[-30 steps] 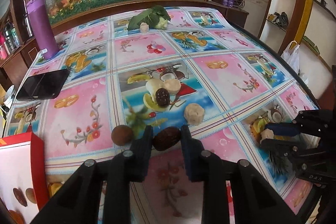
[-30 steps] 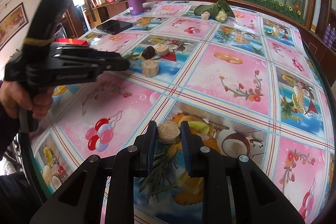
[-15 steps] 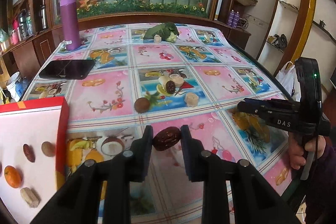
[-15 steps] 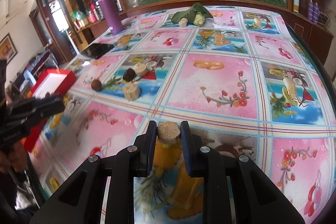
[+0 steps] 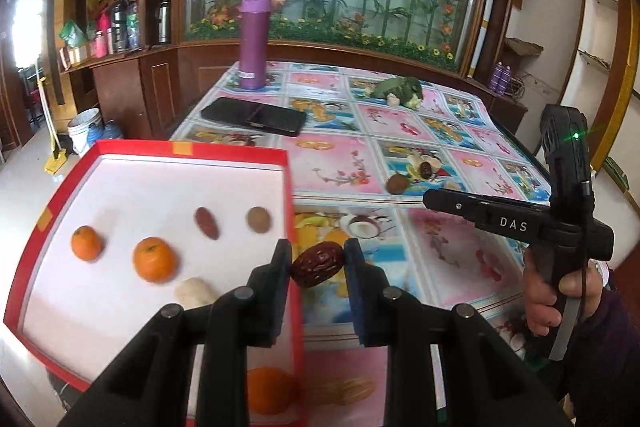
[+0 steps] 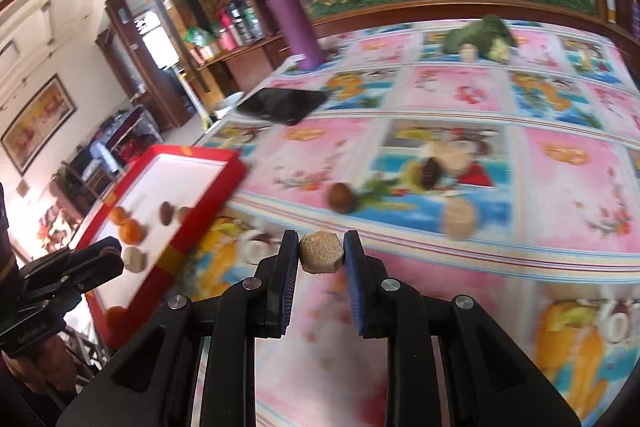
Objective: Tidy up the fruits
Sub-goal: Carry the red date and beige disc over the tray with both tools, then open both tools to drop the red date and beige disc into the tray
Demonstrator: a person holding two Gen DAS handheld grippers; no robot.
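A long table covered with a glossy pink and blue fruit-print cloth [image 5: 400, 155] fills both views. At its near left corner a shallow red cardboard box with a white floor [image 5: 132, 195] is seen, overhanging the table edge. Inside it 2 small orange mandarins [image 5: 154, 259], a reddish-brown date [image 5: 207, 223], a round brown nut-like fruit [image 5: 258, 219] and a pale lumpy piece [image 5: 196, 291] are laid out apart from one another.

Further back a flat black tablet [image 5: 254, 115] is lying on the cloth, and behind it a tall purple cylindrical flask [image 5: 254, 41] is standing upright. A bundle of green leaves with pale pieces [image 5: 398, 89] is placed near the far edge.

The left gripper [image 5: 318, 263] is closed on a wrinkled dark red date [image 5: 318, 264], which is held in the air just beside the right wall of the box, above the cloth. The right gripper [image 6: 321, 253] is clamped on a tan hexagonal cake-like piece [image 6: 321, 253], carried above the cloth, well apart from the box.

Mid-table, a small cluster is left on the cloth: a round brown fruit [image 6: 341, 198], a dark date [image 6: 430, 173] and a pale beige cylindrical piece [image 6: 460, 219]; this part of the right wrist view is blurred.
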